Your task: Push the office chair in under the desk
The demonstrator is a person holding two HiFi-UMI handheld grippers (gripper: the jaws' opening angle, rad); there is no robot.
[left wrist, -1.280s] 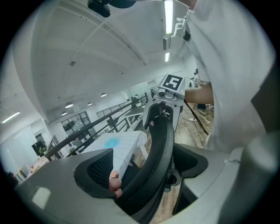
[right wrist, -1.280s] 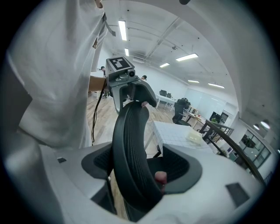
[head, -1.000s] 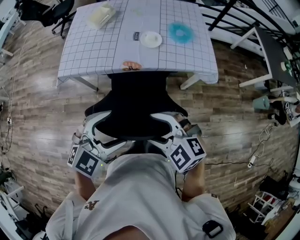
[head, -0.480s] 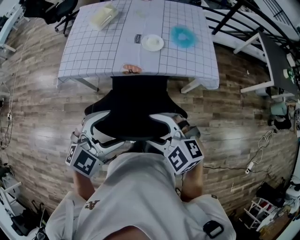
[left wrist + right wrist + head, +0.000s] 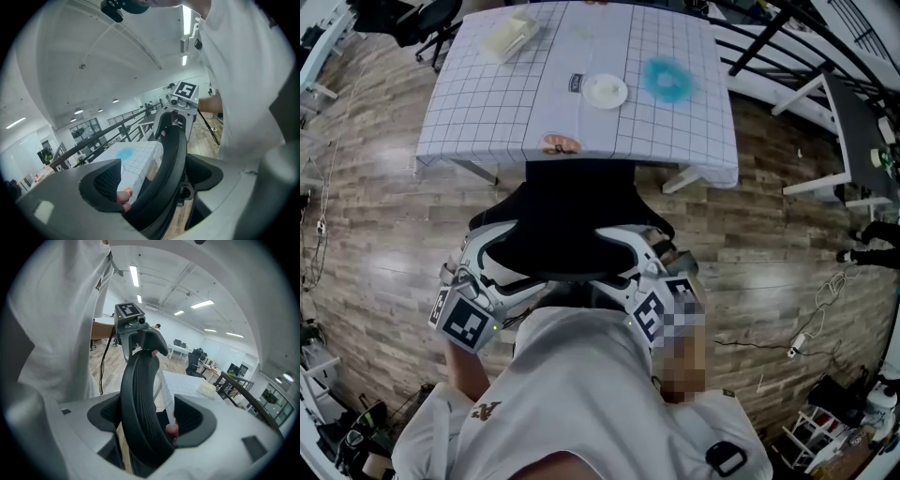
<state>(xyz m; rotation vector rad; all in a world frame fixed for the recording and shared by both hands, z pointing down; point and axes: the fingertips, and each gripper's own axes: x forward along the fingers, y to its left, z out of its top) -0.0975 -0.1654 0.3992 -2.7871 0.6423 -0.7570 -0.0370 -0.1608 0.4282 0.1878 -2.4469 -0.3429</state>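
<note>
Now the black office chair (image 5: 572,211) stands right at the desk (image 5: 487,112), with the front of its seat tucked under the checked cloth. The left gripper (image 5: 490,255) pinches the left end of the chair's top edge, and the right gripper (image 5: 628,255) pinches the right end. Each has its two jaws pressed on the chair back. A white plate (image 5: 605,91) sits on the desk.

Front of chair (image 5: 567,216) seat goes under worktop (image 5: 478,112), hidden. Base & wheels: can't see, seat & my shirt (image 5: 581,394) cover them. Worktop far edge cut off at top. Nr front edge, small orange item (image 5: 560,144): too small to ID.
</note>
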